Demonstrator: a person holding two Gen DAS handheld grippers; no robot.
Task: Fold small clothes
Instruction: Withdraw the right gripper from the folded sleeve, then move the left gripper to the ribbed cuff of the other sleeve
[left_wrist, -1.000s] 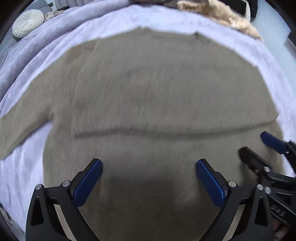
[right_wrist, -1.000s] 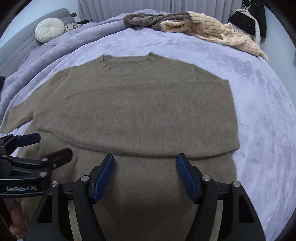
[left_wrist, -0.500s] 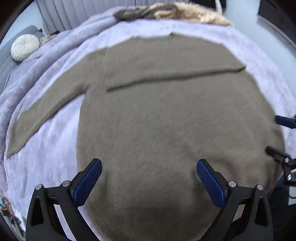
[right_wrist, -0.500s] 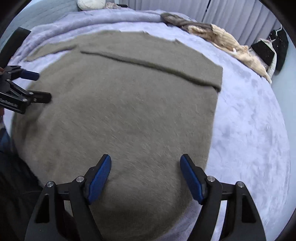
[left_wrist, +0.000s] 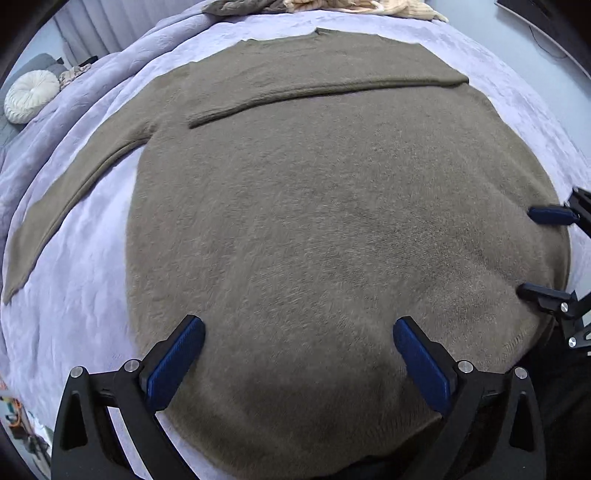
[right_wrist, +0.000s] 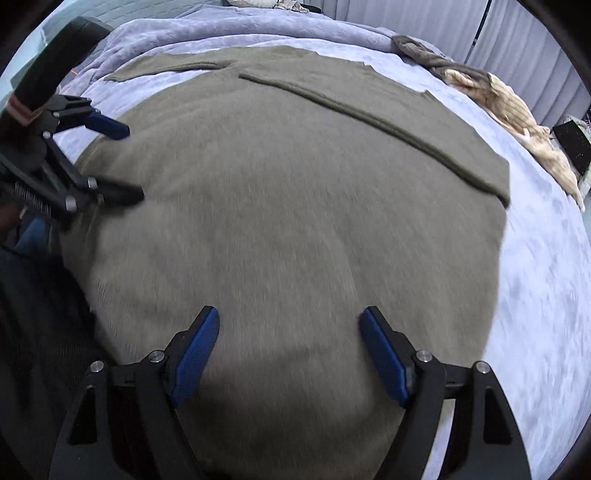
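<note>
An olive-brown knit sweater (left_wrist: 332, 221) lies flat on the lavender bedspread (left_wrist: 85, 266). One sleeve is folded across its chest (left_wrist: 325, 90); the other sleeve (left_wrist: 62, 195) stretches out to the left. My left gripper (left_wrist: 295, 328) hovers open over the hem's left part, with nothing between its blue pads. My right gripper (right_wrist: 290, 317) hovers open over the hem's right part, also holding nothing. Each gripper shows in the other's view: the right gripper (left_wrist: 526, 251) at the right edge, the left gripper (right_wrist: 129, 162) at the left.
A heap of brown and cream clothes (right_wrist: 495, 99) lies at the far end of the bed. A round white cushion (left_wrist: 31, 96) rests on a grey sofa at the far left. A black item (right_wrist: 570, 144) sits beyond the heap. Dark clothing of the person (right_wrist: 37, 314) fills the near left.
Both grippers have pulled back from the folded sleeve toward the near hem and moved apart sideways. Both wrists have rolled. The right jaws have opened a little wider.
</note>
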